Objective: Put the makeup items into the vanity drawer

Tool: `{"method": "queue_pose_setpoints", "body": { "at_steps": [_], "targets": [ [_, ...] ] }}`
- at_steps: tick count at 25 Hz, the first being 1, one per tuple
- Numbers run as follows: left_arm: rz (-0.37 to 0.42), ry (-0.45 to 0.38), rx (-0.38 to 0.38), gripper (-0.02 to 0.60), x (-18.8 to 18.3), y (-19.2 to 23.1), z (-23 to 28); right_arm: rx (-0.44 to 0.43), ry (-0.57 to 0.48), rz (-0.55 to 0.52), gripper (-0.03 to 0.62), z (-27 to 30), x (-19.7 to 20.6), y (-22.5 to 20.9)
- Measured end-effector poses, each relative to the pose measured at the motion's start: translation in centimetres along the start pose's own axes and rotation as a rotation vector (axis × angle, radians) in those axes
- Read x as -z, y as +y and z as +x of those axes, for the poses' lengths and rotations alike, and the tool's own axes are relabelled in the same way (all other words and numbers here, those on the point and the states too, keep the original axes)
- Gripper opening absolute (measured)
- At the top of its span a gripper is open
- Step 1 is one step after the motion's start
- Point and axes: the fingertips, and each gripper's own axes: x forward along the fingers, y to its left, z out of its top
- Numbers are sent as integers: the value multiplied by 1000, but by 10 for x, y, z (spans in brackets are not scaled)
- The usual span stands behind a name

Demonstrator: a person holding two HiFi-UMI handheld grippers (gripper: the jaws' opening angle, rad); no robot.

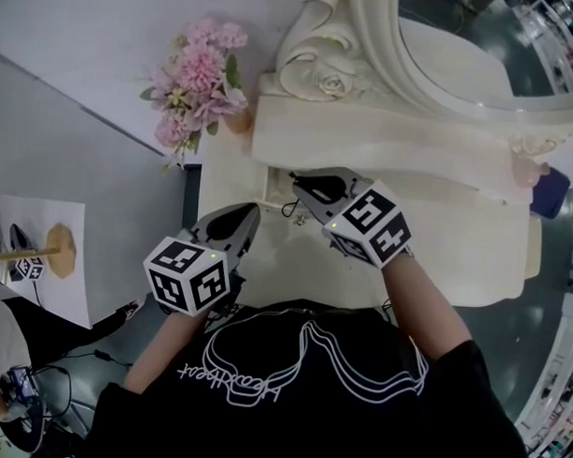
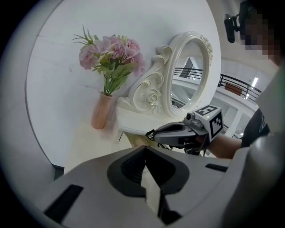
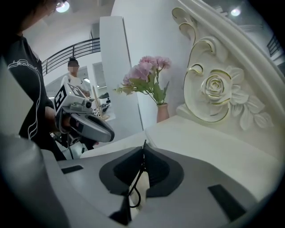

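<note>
My right gripper reaches to the front of the cream vanity's raised shelf. Its jaws are shut on a thin black loop, which also hangs just below the tip in the head view. I cannot tell whether the loop belongs to a drawer. My left gripper hovers over the tabletop to the left of the right one, with its jaws together and nothing between them. A blue item and a small pink one stand at the vanity's far right edge.
Pink flowers in a pink vase stand at the table's back left corner. The oval mirror with its carved rose frame rises behind the shelf. A white wall lies to the left, and another person stands further off.
</note>
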Motion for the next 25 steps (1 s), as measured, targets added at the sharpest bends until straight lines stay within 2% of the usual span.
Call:
{"method": "queue_pose_setpoints", "body": {
  "at_steps": [6, 14, 20, 23, 25],
  "targets": [
    [-6, 7, 8, 2, 4, 4, -1, 29, 35, 8, 24, 4, 2, -1],
    [-7, -10, 4, 2, 6, 9, -7, 38, 29, 16, 136, 4, 1, 5],
    [-4, -16, 7, 2, 5, 4, -11, 37, -50, 57, 204, -17, -5, 10],
    [7, -20, 15, 2, 3, -4, -13, 55, -125, 121, 224, -34, -7, 8],
    [13, -31, 25, 2, 1, -14, -14, 60, -184, 183, 216, -48, -7, 8]
  ]
}}
